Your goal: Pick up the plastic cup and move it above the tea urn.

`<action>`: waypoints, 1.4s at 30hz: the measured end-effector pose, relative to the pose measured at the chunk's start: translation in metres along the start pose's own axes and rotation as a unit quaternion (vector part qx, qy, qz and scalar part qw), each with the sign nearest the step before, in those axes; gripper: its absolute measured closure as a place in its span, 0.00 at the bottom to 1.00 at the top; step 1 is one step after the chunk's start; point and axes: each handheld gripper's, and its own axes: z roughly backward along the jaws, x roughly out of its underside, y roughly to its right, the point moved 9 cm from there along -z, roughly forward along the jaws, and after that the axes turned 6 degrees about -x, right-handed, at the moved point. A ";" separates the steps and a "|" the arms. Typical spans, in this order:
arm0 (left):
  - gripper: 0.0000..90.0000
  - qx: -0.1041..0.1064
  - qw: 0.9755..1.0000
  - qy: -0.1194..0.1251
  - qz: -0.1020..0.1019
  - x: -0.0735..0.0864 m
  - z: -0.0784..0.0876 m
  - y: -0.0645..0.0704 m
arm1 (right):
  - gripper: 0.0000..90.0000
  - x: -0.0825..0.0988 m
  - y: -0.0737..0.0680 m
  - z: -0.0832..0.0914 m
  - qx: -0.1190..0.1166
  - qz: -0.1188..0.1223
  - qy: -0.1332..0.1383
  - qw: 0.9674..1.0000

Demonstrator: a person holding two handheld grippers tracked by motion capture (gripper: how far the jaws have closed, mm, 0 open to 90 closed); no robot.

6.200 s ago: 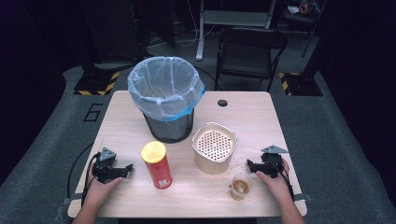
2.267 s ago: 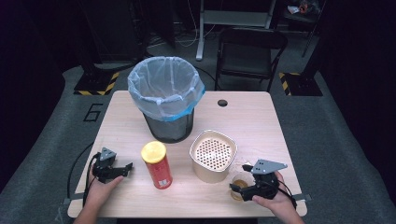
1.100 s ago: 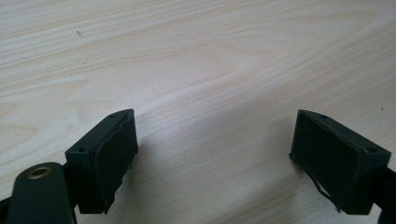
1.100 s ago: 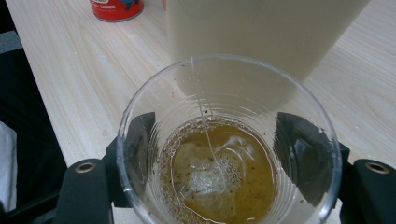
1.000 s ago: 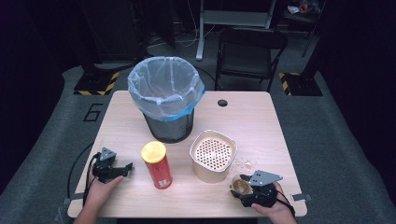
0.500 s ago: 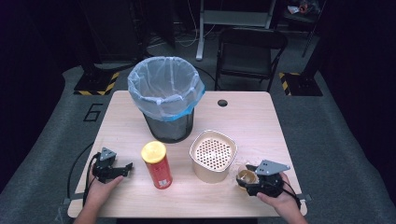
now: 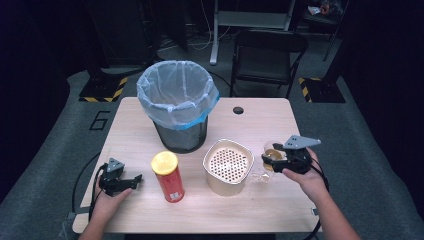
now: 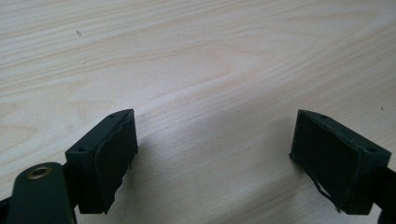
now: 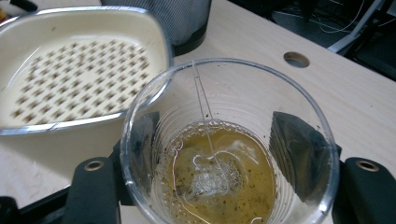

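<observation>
1. The right gripper (image 7: 272, 159) clamps a clear plastic cup (image 9: 229, 144) between its jaws, one pad on each side.
2. The cup holds yellowish tea with a tea bag (image 9: 212, 179) and its string.
3. It hangs above the table (image 7: 260, 125), just right of the cream strainer basin (image 7: 227, 167).
4. The left gripper (image 7: 131, 181) rests on the table, jaws apart on bare wood.

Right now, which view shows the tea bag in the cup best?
The right gripper view: it looks straight into the cup, where the tea bag and its string lie in yellow liquid. The high view shows the cup small, the bag not discernible.
</observation>
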 end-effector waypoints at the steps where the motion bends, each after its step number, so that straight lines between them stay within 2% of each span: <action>1: 0.16 0.000 1.000 0.000 0.000 0.000 0.000 0.000 | 0.38 -0.002 0.003 -0.001 -0.001 0.002 0.000 1.000; 4: 0.16 0.000 1.000 0.000 0.000 0.000 0.000 0.000 | 0.38 -0.016 0.020 -0.011 0.002 -0.003 0.003 1.000; 9: 0.16 0.000 1.000 0.000 0.000 0.000 0.000 0.000 | 0.38 -0.023 0.030 -0.024 0.000 0.004 -0.002 1.000; 11: 0.16 0.000 1.000 0.000 0.000 0.000 0.000 0.000 | 0.38 -0.025 0.033 -0.031 0.000 0.011 -0.010 1.000; 12: 0.16 0.000 1.000 0.000 0.000 0.000 0.000 0.000 | 0.38 -0.026 0.035 -0.038 -0.003 0.023 -0.015 1.000; 15: 0.16 0.000 1.000 0.000 0.000 0.000 0.000 0.000 | 0.38 -0.028 0.037 -0.044 0.000 0.024 -0.016 1.000; 17: 0.16 0.003 1.000 -0.002 0.001 0.000 0.000 0.000 | 0.38 -0.030 0.038 -0.049 -0.002 0.033 -0.018 0.999; 20: 0.16 0.002 1.000 -0.004 -0.002 0.000 0.000 0.000 | 0.38 -0.033 0.037 -0.054 -0.002 0.031 -0.015 0.999; 26: 0.16 0.003 1.000 -0.005 -0.002 0.000 0.000 0.000 | 0.39 -0.039 0.035 -0.058 0.007 0.057 -0.009 0.998; 27: 0.16 0.002 1.000 -0.004 -0.001 0.000 0.000 0.000 | 0.39 -0.043 0.032 -0.056 0.013 0.080 -0.002 0.997; 28: 0.16 0.003 1.000 -0.004 -0.002 0.000 0.000 0.000 | 0.39 -0.043 0.032 -0.056 0.013 0.080 -0.002 0.997; 33: 0.16 0.003 1.000 -0.004 -0.001 0.000 0.000 0.000 | 0.39 -0.055 0.022 -0.052 0.024 0.136 0.007 0.990; 35: 0.16 0.002 1.000 -0.004 -0.001 0.000 0.000 0.000 | 0.39 -0.058 0.019 -0.052 0.029 0.151 0.009 0.988; 37: 0.16 0.003 1.000 -0.004 0.000 0.000 0.000 0.000 | 0.39 -0.061 0.017 -0.052 0.037 0.177 0.010 0.984; 40: 0.16 0.002 1.000 -0.004 -0.002 0.000 0.000 0.000 | 0.39 -0.063 0.015 -0.053 0.045 0.196 0.014 0.980; 42: 0.16 0.003 1.000 -0.004 -0.001 0.000 0.000 0.000 | 0.39 -0.063 0.013 -0.055 0.048 0.215 0.014 0.975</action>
